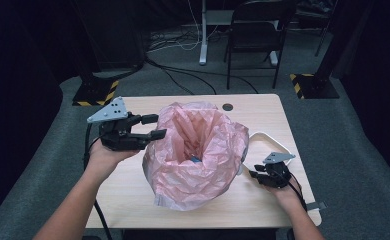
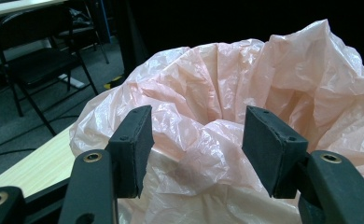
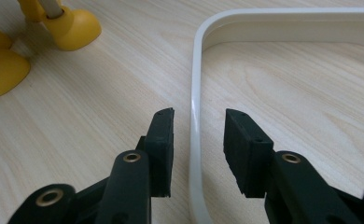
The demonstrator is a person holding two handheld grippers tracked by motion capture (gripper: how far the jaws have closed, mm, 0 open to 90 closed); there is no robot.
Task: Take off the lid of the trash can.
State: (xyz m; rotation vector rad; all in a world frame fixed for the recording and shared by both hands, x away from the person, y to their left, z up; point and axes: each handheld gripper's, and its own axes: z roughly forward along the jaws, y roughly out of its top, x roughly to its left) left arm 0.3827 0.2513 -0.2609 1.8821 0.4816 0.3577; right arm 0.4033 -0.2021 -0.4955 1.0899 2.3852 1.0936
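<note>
Straddling tray rim (image 3: pixel 195 93), right claw (image 3: pixel 199 140) spread, untouching | left claw (image 2: pixel 196 149) spread around bag (image 2: pixel 227 93) fold

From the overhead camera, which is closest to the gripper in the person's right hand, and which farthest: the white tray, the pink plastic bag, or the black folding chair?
1. White tray: its rim lies right at the right gripper, on the table's right side.
2. Pink plastic bag: just to the gripper's left, mid-table.
3. Black folding chair: on the floor beyond the table's far edge.
</note>
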